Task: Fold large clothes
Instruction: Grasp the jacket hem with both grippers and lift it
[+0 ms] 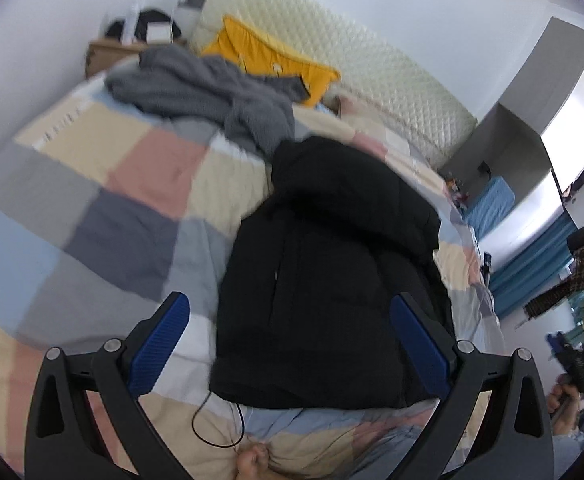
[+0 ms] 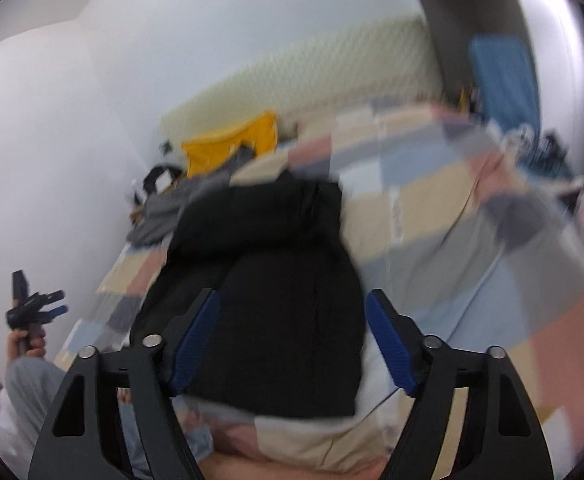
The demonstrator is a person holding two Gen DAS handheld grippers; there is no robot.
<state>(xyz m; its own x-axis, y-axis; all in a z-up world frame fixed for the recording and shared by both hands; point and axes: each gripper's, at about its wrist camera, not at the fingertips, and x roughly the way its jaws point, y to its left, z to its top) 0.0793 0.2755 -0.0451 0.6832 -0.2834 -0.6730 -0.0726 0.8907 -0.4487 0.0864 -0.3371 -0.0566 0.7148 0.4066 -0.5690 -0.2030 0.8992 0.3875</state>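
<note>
Left wrist view: black jacket (image 1: pixel 331 272) flat on patchwork quilt (image 1: pixel 104 184), lengthwise; left gripper (image 1: pixel 290 316) wide, empty; right gripper (image 2: pixel 293 316) likewise; pinch hem corners evenly, fold toward collar.

Plain white walls (image 1: pixel 52 20) close in the bed (image 1: pixel 104 184), which wears a patchwork cover of pink, beige, grey and pale blue squares. A cream quilted headboard (image 1: pixel 331 60) runs along its far side. At one corner stands a wooden nightstand (image 1: pixel 104 50) with dark clutter on top. Opposite, a grey cabinet (image 1: pixel 531 112) rises beside teal curtains (image 1: pixel 531 276), where bright daylight comes in.
</note>
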